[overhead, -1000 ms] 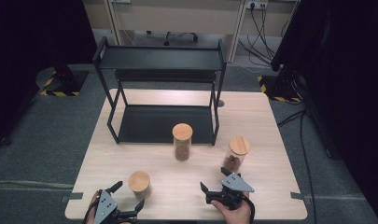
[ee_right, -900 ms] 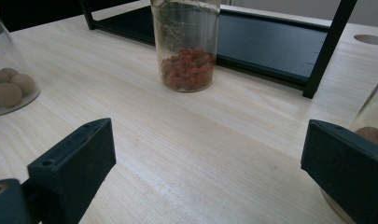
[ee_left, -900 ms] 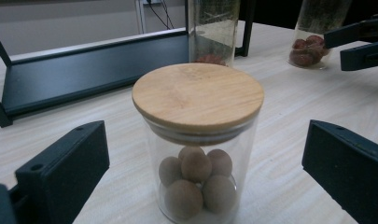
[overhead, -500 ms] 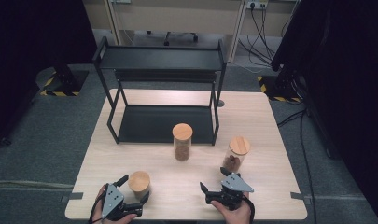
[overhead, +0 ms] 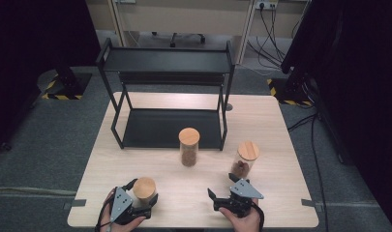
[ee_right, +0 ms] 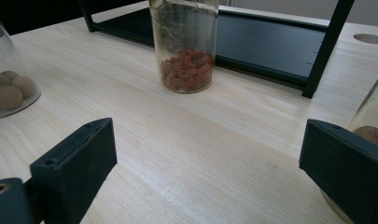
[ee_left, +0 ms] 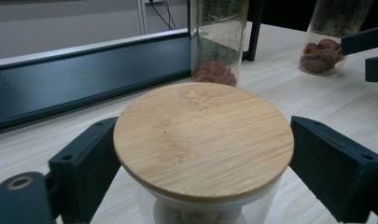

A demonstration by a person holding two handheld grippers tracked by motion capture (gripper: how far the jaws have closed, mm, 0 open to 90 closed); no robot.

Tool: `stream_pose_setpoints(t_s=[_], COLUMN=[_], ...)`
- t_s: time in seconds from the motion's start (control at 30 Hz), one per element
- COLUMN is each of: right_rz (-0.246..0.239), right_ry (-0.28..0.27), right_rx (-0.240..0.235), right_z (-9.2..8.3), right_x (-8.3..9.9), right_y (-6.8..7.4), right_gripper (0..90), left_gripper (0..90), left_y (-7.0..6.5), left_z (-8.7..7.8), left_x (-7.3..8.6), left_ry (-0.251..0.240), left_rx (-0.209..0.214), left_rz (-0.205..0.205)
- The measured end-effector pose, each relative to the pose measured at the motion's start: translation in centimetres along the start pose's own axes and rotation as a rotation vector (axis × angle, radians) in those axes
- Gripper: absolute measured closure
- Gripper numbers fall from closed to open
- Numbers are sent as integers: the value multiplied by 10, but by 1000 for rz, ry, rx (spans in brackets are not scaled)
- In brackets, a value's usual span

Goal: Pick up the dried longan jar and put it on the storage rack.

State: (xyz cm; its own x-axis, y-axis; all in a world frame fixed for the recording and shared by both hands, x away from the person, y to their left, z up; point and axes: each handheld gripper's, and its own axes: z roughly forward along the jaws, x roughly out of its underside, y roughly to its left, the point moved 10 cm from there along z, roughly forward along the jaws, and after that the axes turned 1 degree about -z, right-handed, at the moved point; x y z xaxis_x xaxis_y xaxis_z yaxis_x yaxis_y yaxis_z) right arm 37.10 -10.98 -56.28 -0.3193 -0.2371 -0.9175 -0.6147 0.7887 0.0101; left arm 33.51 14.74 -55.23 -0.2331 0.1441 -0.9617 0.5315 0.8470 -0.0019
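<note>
While I look down from the high view, I count three glass jars with wooden lids on the table (overhead: 276,121) and one black two-level rack (overhead: 167,63) at its far half. My left gripper (overhead: 141,202) sits at the near left edge with the short jar (overhead: 144,189) between its jaws; my right gripper (overhead: 218,199) rests at the near right edge, with nothing between its spread jaws. A tall jar (overhead: 188,146) stands mid-table just in front of the rack, and a third jar (overhead: 245,158) stands to its right, near the right gripper.

Switching to the left gripper view, the short jar's round lid (ee_left: 203,137) sits between the two black jaws. They have just been closing around it; the left jaw sits against the lid's rim, while the right one stands just beside it (I cannot tell whether it presses yet). Pale round pieces show under the lid. Behind are the tall jar (ee_left: 217,44) with reddish-brown contents and the third jar (ee_left: 329,39) holding dark red pieces.

Through the right gripper view, both jaws stand wide apart over bare wood. Three jars show again: the tall one (ee_right: 184,46), the short one (ee_right: 9,79) at the left edge, and the third (ee_right: 371,121) at the right edge.
</note>
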Motion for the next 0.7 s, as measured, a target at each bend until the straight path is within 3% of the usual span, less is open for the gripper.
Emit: stream_pose_setpoints(t_s=[0.33, 0.7], right_rz=[4, 5], right_ry=[0, 3], right_rx=[-1, -6], right_z=[0, 0], right_x=[0, 0], right_y=[0, 0], right_gripper=[46, 46], left_gripper=[227, 241], left_y=[2, 3], left_z=[1, 1], left_x=[0, 0], left_ry=[-5, -13], left_rx=[-12, -20], left_rz=[4, -11])
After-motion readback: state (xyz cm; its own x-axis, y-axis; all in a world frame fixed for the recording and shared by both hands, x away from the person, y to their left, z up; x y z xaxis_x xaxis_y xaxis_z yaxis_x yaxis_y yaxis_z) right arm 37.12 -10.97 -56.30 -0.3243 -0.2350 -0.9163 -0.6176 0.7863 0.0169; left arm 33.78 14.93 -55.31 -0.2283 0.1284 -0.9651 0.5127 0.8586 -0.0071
